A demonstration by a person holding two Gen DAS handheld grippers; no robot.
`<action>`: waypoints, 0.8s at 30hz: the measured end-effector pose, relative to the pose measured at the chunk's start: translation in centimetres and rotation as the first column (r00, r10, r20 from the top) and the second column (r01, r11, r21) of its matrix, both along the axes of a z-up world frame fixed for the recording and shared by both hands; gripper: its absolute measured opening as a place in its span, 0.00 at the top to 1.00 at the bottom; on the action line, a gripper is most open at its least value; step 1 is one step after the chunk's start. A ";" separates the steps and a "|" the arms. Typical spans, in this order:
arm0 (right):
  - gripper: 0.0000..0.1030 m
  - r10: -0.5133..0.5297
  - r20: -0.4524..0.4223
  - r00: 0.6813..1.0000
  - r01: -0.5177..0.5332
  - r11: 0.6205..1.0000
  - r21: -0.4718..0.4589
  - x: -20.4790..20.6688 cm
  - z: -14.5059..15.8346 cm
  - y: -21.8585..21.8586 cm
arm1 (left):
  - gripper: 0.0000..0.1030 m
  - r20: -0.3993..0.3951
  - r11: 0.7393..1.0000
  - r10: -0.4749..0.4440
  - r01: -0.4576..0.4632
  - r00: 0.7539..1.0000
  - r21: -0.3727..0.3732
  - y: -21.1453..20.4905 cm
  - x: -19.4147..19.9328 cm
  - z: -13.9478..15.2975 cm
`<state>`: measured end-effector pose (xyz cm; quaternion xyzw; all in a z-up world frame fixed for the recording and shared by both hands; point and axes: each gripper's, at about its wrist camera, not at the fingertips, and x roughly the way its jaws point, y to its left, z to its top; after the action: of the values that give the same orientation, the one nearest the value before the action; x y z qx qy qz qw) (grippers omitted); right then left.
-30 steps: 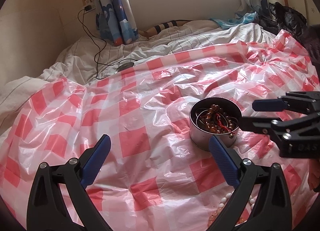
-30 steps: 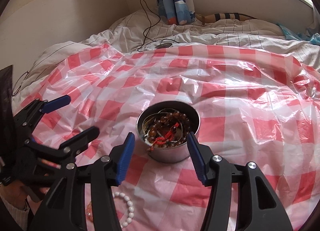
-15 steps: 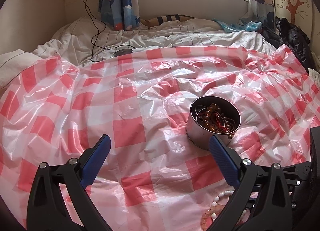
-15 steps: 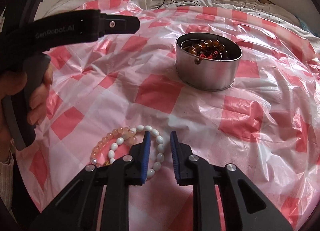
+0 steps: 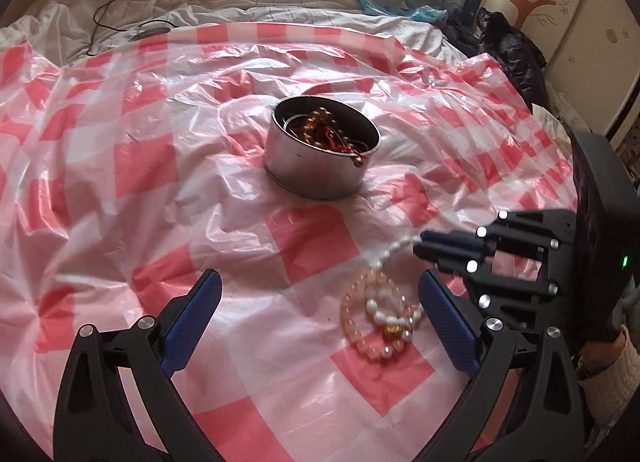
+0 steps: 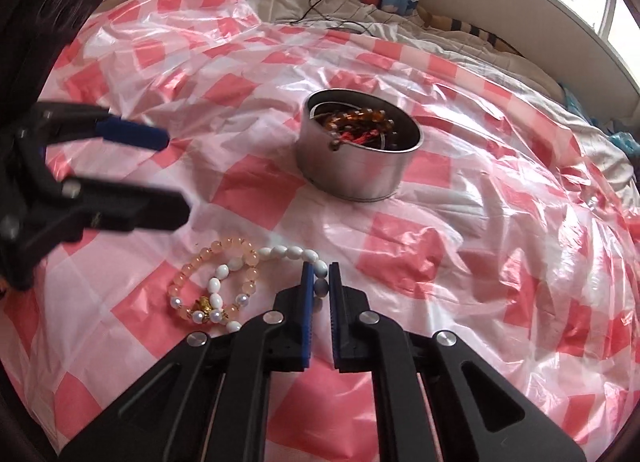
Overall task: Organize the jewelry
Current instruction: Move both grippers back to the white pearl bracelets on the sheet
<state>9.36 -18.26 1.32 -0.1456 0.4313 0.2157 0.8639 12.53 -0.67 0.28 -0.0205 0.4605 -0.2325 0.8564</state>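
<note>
Though nearly closed, right claw (image 6: 321, 274) pinching white bead bracelet (image 6: 296, 252).

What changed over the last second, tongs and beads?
The right tongs dropped from over the metal tin to the white bead bracelet and shut on it. The left tongs tilted down, open. Tin and peach bracelet stayed put.

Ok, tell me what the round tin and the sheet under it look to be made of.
Round tin: looks like metal with a brushed silver finish, going by the dull grey sheen and thin rolled rim. Checked sheet: thin glossy plastic film, judging by sharp crinkles, bright glare and see-through pink and white squares.
</note>
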 end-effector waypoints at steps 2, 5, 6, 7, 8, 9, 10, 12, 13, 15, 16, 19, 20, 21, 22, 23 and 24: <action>0.92 -0.030 -0.006 1.000 0.030 0.999 0.020 0.5 0.1 -1.1 | 0.08 0.031 0.999 -0.028 0.028 0.999 0.025 -1.0 -0.1 -0.3; 0.92 -0.052 -0.038 0.998 0.054 0.996 0.071 1.2 0.0 -1.9 | 0.08 0.044 0.999 -0.053 0.053 0.998 0.002 -2.2 -0.2 -0.7; 0.92 -0.054 -0.046 0.997 0.058 0.995 0.080 1.4 -0.1 -2.0 | 0.08 0.049 0.998 -0.068 0.067 0.996 0.022 -2.8 -0.3 -0.9; 0.92 -0.057 -0.050 0.997 0.061 0.995 0.082 1.4 -0.2 -2.0 | 0.08 0.057 0.996 -0.076 0.073 0.995 0.058 -3.3 -0.5 -1.1; 0.92 -0.058 -0.052 0.997 0.062 0.995 0.081 1.4 -0.3 -1.9 | 0.08 0.064 0.993 -0.083 0.077 0.995 0.086 -3.7 -0.5 -1.2; 0.92 -0.057 -0.055 0.997 0.062 0.995 0.081 1.4 -0.3 -1.9 | 0.08 0.072 0.992 -0.090 0.083 0.993 0.097 -4.0 -0.6 -1.3; 0.92 -0.058 -0.056 0.997 0.062 0.995 0.081 1.3 -0.4 -1.8 | 0.08 0.080 0.991 -0.095 0.087 0.992 0.100 -4.4 -0.6 -1.3; 0.92 -0.061 -0.059 0.996 0.065 0.995 0.079 1.4 -0.6 -1.8 | 0.08 0.095 0.991 -0.110 0.102 0.989 0.092 -4.8 -0.6 -1.2; 0.92 -0.062 -0.062 0.996 0.067 0.995 0.077 1.4 -0.7 -1.7 | 0.08 0.094 0.990 -0.116 0.107 0.989 0.093 -5.0 -0.5 -1.3; 0.92 -0.065 -0.067 0.996 0.070 0.995 0.074 1.5 -0.9 -1.7 | 0.08 0.079 0.989 -0.122 0.115 0.989 0.090 -5.3 -0.3 -1.6; 0.92 -0.065 -0.069 0.995 0.070 0.995 0.073 1.6 -1.0 -1.7 | 0.14 0.065 0.989 -0.131 0.126 0.989 0.079 -5.4 -0.3 -1.8; 0.92 -0.070 -0.077 0.995 0.075 0.995 0.071 1.6 -1.2 -1.8 | 0.53 0.006 0.985 -0.169 0.169 0.986 0.034 -5.6 -0.1 -2.5; 0.92 -0.072 -0.081 0.994 0.078 0.995 0.069 1.7 -1.2 -1.9 | 0.69 -0.008 0.985 -0.166 0.166 0.986 0.036 -5.6 0.0 -2.8; 0.92 -0.075 -0.082 0.994 0.080 0.995 0.067 1.7 -1.3 -1.9 | 0.75 -0.022 0.986 -0.160 0.161 0.987 0.040 -5.4 0.1 -3.0; 0.92 -0.076 -0.084 0.994 0.082 0.994 0.066 1.7 -1.3 -1.9 | 0.82 -0.033 0.988 -0.152 0.153 0.988 0.033 -5.1 0.3 -3.2; 0.92 -0.077 -0.087 0.993 0.083 0.994 0.068 1.8 -1.4 -2.0 | 0.87 -0.046 0.989 -0.144 0.145 0.988 0.014 -4.7 0.4 -3.2; 0.92 -0.077 -0.089 0.993 0.083 0.994 0.068 1.8 -1.4 -2.0 | 0.89 -0.054 0.991 -0.136 0.136 0.989 -0.001 -4.3 0.5 -3.2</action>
<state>11.16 -20.27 -0.07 -0.0876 0.4658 0.2022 0.8570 13.03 -5.00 -2.92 0.0057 0.4841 -0.2891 0.8258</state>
